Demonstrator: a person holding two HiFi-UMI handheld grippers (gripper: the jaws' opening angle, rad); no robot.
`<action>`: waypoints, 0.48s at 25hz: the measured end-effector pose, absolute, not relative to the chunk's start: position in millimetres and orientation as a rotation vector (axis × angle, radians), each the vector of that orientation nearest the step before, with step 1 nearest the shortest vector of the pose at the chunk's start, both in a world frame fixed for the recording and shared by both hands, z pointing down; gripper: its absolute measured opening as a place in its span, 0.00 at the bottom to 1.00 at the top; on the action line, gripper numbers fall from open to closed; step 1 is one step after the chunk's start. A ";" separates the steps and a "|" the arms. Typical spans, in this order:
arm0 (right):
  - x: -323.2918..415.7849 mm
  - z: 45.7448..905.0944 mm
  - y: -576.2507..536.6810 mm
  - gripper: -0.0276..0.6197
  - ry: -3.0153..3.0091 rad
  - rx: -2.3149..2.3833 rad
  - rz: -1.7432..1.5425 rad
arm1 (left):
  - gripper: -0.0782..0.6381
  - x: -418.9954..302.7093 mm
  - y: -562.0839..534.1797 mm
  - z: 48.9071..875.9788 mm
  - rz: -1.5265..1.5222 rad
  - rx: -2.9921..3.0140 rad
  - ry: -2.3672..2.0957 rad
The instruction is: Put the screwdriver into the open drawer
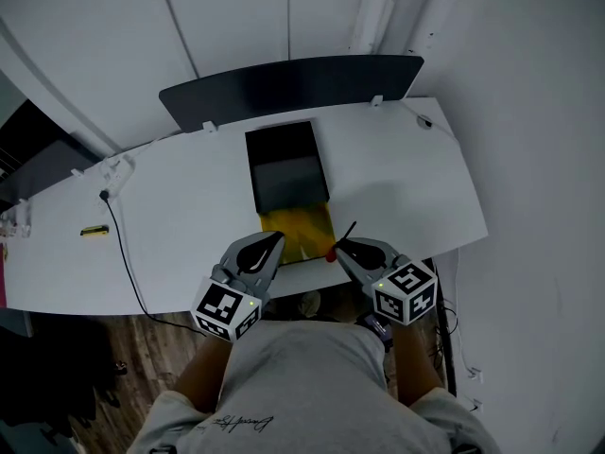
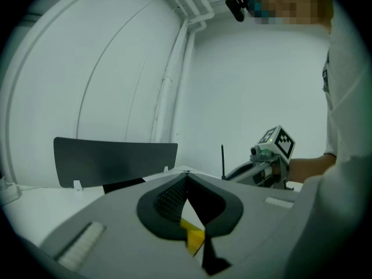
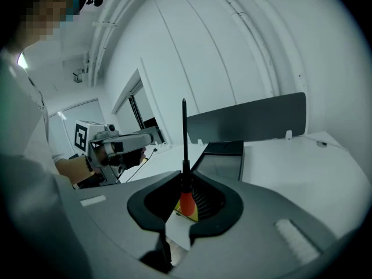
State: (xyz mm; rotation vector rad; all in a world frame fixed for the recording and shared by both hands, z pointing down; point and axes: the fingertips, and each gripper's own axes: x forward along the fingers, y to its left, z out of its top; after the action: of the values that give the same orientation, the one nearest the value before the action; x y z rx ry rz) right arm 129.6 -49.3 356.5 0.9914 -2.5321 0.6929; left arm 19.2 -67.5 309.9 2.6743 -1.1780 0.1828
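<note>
Screwdriver held ready at a white tabletop [image 1: 189,206]: the person's right hand-held gripper [image 1: 340,248] is clamped on the orange handle of a slim, black-shafted screwdriver [image 3: 184,150]. The tool's long axis runs up and away from the person, with its tip toward the far side of the tabletop. The yellow-lined open drawer [image 1: 301,233] is pulled out of a black box-shaped cabinet [image 1: 284,164]. In the head view it lies just left of the right hand-held gripper, between the two hands and close beside the tool's handle. The left hand-held gripper [image 1: 274,241] hovers at the drawer's other side, its jaws together with nothing between them. The screwdriver is held in the air, not yet in the drawer. From this layout, the right hand looks to need only a short carry leftward over the yellow floor. The shaft could then be laid along the drawer's length before the hand-held gripper lets go.
</note>
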 end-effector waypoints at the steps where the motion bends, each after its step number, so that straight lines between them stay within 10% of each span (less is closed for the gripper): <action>1: 130.2 356.9 -51.0 0.16 -2.530 0.990 0.691 | 0.11 19.2 -68.4 310.6 0.188 2.672 -1.180; 12: 129.4 362.4 -62.0 0.16 -2.518 0.986 0.714 | 0.11 14.7 -80.9 311.3 0.219 2.663 -1.182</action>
State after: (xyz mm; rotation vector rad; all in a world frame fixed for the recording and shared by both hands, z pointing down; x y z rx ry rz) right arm 129.4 -62.0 362.4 0.9857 -2.5180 0.7139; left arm 14.7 -80.9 311.3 2.6625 -1.1821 0.2191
